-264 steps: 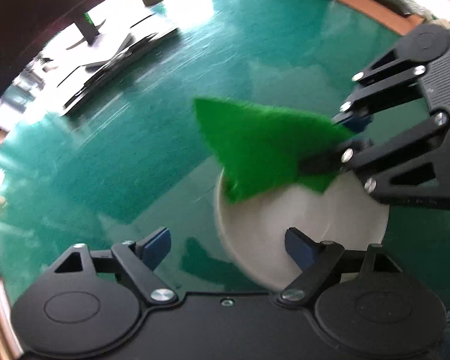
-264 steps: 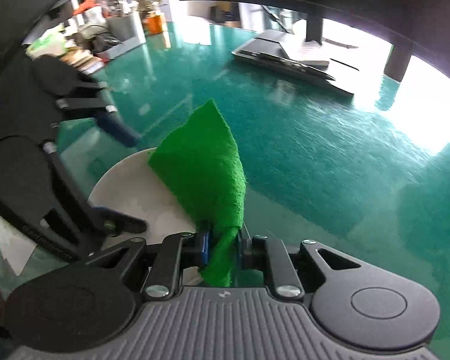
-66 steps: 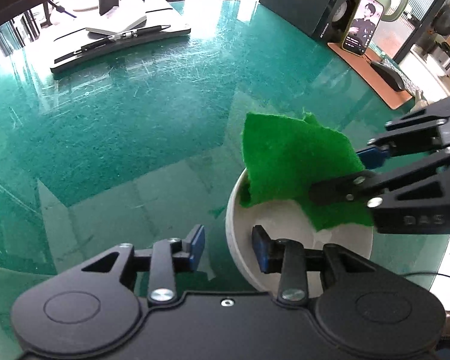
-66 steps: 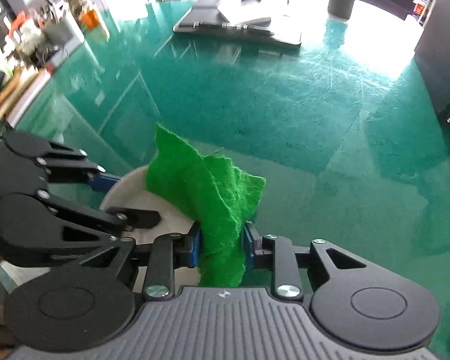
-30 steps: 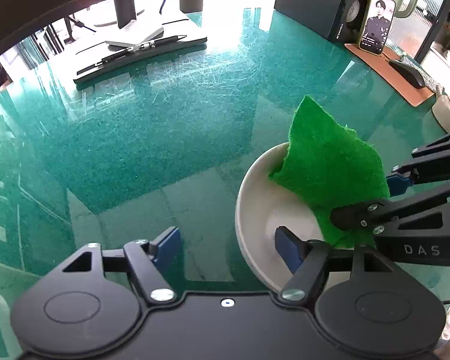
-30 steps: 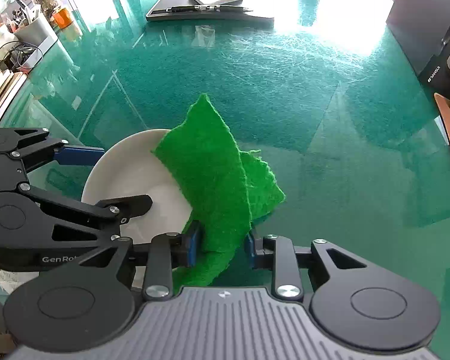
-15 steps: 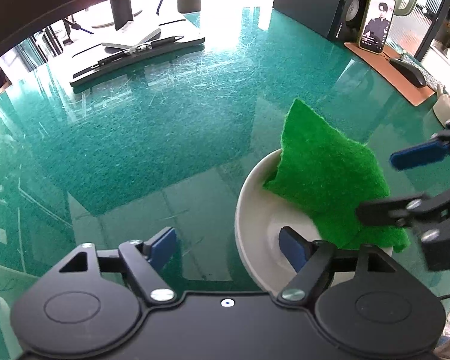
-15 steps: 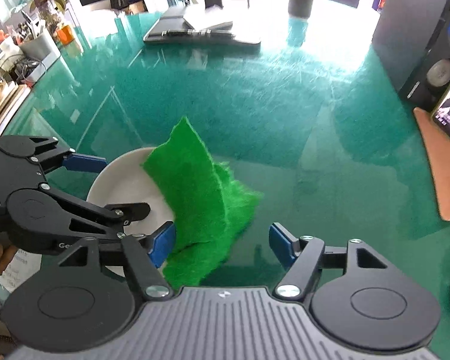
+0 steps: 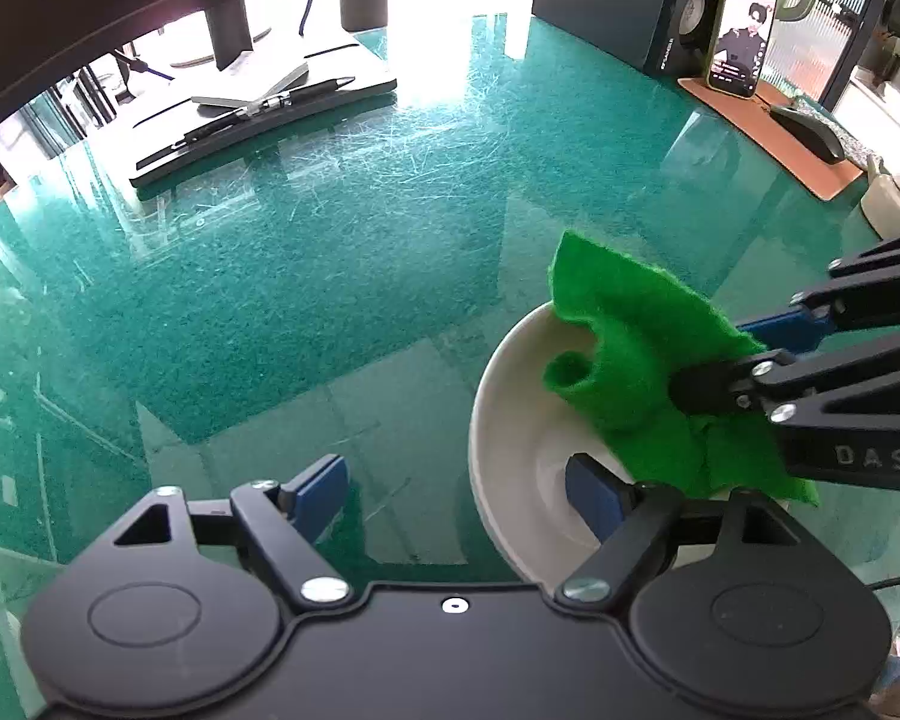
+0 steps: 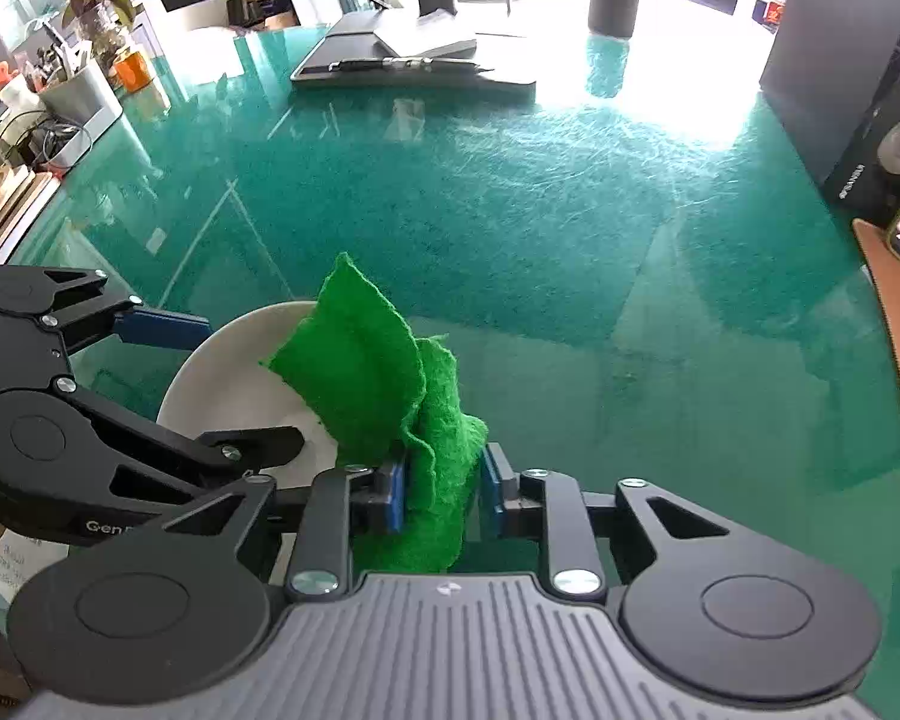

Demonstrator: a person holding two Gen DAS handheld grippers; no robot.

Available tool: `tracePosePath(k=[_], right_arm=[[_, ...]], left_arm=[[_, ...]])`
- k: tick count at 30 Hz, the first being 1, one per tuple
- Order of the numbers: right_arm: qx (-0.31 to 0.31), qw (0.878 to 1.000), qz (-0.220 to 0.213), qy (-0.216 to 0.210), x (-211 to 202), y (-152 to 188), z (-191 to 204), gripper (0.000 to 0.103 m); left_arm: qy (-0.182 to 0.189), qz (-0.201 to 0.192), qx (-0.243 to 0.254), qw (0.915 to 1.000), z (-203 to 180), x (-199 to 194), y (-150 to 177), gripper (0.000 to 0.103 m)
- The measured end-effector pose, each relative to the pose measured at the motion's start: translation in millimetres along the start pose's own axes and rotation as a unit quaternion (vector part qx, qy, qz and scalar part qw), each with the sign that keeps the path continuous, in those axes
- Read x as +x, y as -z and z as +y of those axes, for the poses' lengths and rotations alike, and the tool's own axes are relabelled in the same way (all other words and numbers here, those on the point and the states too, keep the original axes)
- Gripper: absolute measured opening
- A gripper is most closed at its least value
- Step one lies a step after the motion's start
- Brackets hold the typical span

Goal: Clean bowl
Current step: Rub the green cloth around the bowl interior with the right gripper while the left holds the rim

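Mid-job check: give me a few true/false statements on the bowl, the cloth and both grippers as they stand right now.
1. The green cloth sits between the right gripper fingers, which are closing on it. True.
2. The white bowl is upside down. False: it sits upright, open side up.
3. The left gripper is clamped on the cloth. False: its jaws stand wide, one finger inside the bowl, one outside its rim.
4. The cloth drapes partly into the bowl. True.
5. The bowl rests on a green glass tabletop. True.
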State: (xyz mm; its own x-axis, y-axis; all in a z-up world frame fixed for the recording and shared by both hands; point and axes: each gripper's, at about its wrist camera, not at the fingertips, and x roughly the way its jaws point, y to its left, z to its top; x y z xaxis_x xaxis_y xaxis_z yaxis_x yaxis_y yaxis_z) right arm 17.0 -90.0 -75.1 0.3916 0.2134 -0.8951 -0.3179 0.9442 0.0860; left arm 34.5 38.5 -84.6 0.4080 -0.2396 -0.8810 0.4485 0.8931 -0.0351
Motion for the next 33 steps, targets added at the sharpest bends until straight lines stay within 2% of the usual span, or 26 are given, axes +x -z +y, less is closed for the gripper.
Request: tracePosePath(k=[2, 5, 8, 10, 12, 16, 18, 19, 22, 25, 26, 27, 28, 29, 30, 31, 33], right_arm=[[-0.002, 1.0, 0.009, -0.016, 4, -3, 2, 0.012], [-0.009, 0.999, 0.02, -0.026, 11, -17, 2, 0.013], [-0.073, 0.997, 0.029, -0.028, 21, -44, 15, 0.018], [-0.088, 0.995, 0.027, -0.034, 24, -52, 18, 0.021], [-0.089, 0.995, 0.026, -0.04, 25, -54, 17, 0.021], [-0.056, 0.997, 0.041, -0.046, 22, -38, 3, 0.02], [-0.035, 0.997, 0.053, -0.051, 14, -23, -1, 0.02], [-0.024, 0.996, 0.058, -0.056, 10, -17, -2, 0.02], [-0.001, 0.996, 0.059, -0.061, 6, -6, 1, 0.024], [0.012, 0.997, 0.054, -0.046, 6, -1, 4, 0.026], [0.016, 0.998, 0.052, -0.041, 6, 1, 5, 0.034], [0.022, 0.998, 0.052, -0.032, 7, 2, 6, 0.051], [0.032, 0.998, 0.055, -0.014, 11, 5, 9, 0.061], [0.041, 0.997, 0.058, -0.001, 13, 7, 12, 0.081], [0.048, 0.997, 0.062, 0.001, 16, 9, 14, 0.098], [0.056, 0.996, 0.068, -0.003, 19, 12, 15, 0.101], [0.06, 0.995, 0.073, -0.014, 21, 14, 17, 0.102]], left_arm=[[0.003, -0.002, 0.024, 0.9997, -2, -1, 0, 0.078], [0.006, 0.001, 0.041, 0.9992, -3, -3, 1, 0.078], [0.008, 0.004, 0.046, 0.9989, -3, -2, 1, 0.078], [0.006, 0.006, 0.048, 0.9988, -4, -2, -1, 0.078], [0.003, 0.011, 0.044, 0.9989, -3, 0, -4, 0.083], [0.006, 0.013, 0.018, 0.9997, 8, 5, -6, 0.089], [-0.003, 0.007, 0.009, 0.9999, 11, 7, -8, 0.09], [-0.027, -0.003, -0.002, 0.9996, 16, 8, -12, 0.09], [-0.005, -0.005, -0.037, 0.9993, 23, 14, -19, 0.09], [-0.004, -0.016, -0.036, 0.9992, 16, 15, -14, 0.089], [-0.004, -0.017, -0.039, 0.9991, 14, 14, -11, 0.09], [-0.007, -0.012, -0.046, 0.9988, 12, 14, -10, 0.095], [-0.011, -0.003, -0.055, 0.9984, 13, 15, -10, 0.1], [-0.016, 0.006, -0.063, 0.9979, 13, 16, -9, 0.103], [-0.019, 0.013, -0.068, 0.9974, 12, 15, -8, 0.103], [-0.017, 0.017, -0.064, 0.9976, 11, 15, -7, 0.103], [-0.02, 0.022, -0.069, 0.9972, 9, 13, -5, 0.103]])
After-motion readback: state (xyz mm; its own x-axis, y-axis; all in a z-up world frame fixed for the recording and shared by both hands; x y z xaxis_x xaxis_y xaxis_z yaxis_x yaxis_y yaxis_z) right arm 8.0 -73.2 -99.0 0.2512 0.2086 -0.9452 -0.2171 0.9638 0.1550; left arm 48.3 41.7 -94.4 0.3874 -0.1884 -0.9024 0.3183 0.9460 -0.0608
